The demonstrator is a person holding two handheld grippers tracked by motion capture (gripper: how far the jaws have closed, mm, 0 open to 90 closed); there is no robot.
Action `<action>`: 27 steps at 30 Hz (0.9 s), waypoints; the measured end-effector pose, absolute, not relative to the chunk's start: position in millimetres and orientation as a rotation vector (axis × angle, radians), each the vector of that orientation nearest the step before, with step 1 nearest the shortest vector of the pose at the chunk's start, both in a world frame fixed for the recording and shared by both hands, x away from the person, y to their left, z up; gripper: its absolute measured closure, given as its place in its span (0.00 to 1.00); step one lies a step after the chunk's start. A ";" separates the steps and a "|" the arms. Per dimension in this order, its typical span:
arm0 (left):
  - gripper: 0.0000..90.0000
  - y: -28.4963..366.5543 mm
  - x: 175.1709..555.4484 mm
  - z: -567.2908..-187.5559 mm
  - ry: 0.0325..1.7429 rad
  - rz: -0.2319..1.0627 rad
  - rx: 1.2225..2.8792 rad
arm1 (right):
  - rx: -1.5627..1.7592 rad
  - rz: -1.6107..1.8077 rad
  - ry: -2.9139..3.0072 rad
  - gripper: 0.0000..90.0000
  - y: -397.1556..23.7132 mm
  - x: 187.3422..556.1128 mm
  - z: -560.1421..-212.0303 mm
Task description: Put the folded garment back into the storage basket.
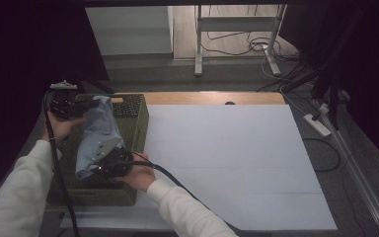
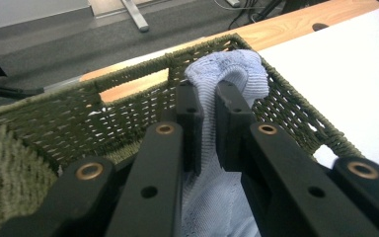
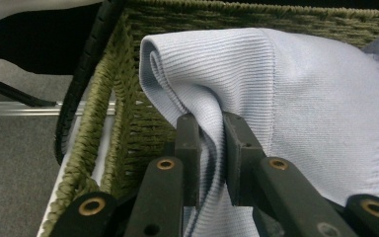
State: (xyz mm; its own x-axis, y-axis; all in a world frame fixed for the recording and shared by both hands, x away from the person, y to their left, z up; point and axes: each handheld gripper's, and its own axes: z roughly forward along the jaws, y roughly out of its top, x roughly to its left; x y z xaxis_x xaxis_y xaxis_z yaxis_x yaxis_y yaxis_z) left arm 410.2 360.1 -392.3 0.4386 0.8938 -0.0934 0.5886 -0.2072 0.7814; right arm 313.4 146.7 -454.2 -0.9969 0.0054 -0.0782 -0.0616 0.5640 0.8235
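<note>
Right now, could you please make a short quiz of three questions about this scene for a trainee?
1. True or false: both hand-held grippers are shut on the light blue knit cloth.
2. What does the cloth hang over? A) a metal tray B) a green woven basket C) a bucket
3. What colour is the sheet covering the table?

Key: 1 true: left hand-held gripper and right hand-held gripper pinch it. 2 B. 3 white.

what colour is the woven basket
Olive green basket, seen best in the left gripper view.
</note>
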 end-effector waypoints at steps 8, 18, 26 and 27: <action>0.91 353.4 419.6 -406.8 1.259 0.464 1.933 | -0.020 1.385 2.738 0.87 147.6 317.3 -459.0; 0.91 350.7 429.1 -420.1 1.278 0.435 1.949 | -0.015 1.349 2.733 0.87 149.7 320.0 -461.5; 0.90 346.8 433.0 -427.5 1.280 0.407 1.968 | -0.020 1.321 2.739 0.87 151.6 319.9 -463.0; 0.90 346.3 433.4 -428.4 1.280 0.402 1.971 | -0.018 1.313 2.741 0.86 151.9 319.8 -463.0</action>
State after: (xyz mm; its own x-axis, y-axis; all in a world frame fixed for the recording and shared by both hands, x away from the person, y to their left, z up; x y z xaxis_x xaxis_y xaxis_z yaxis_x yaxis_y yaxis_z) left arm 433.4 346.3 -428.4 0.4534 0.8820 -0.1281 0.6502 -0.2290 0.7245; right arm 319.8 151.9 -463.0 -0.9947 0.0336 -0.0970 -0.0545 0.6279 0.7764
